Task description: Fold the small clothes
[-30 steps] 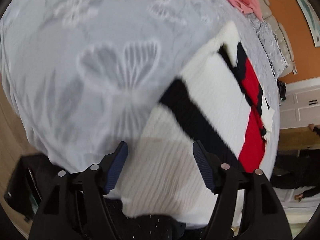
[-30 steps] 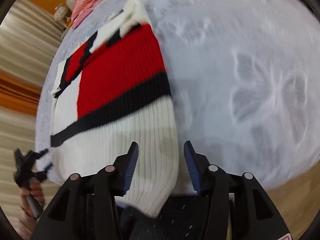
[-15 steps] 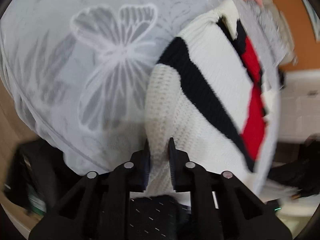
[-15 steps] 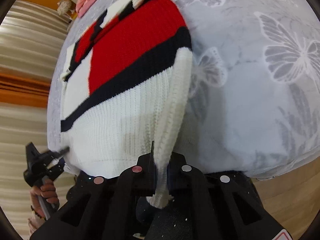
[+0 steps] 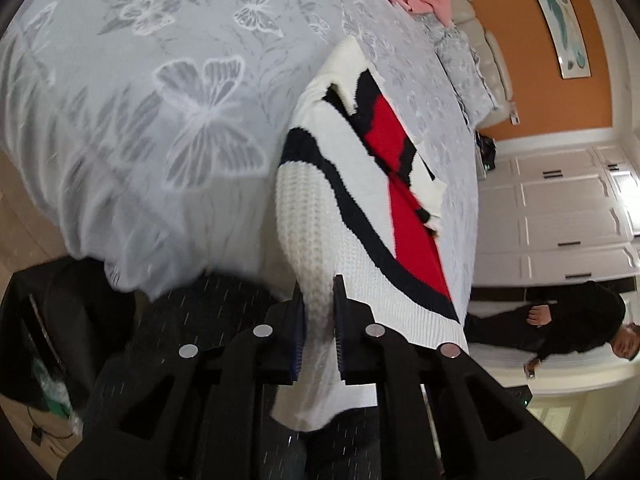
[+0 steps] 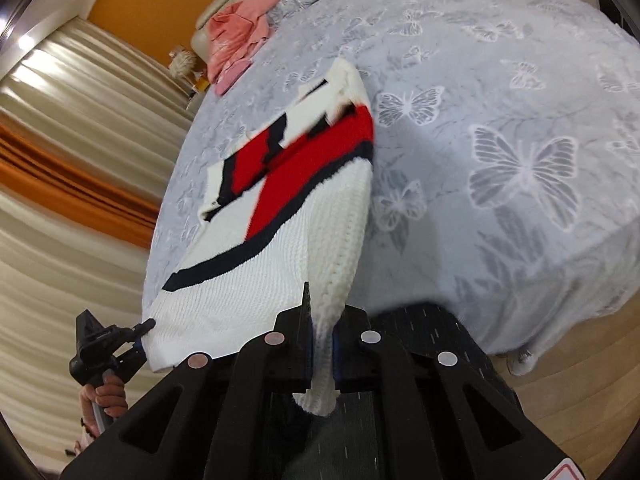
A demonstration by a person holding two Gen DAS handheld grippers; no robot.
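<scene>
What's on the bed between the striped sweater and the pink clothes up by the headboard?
Nothing: in the right wrist view only bare butterfly-print bedspread separates the sweater from the pink clothes. The left wrist view shows the same.

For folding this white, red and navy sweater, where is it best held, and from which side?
By the two corners of its near white hem, from the bed's near edge. The sweater lies lengthwise away, so both corners lift together. The left gripper and right gripper are shut there.
</scene>
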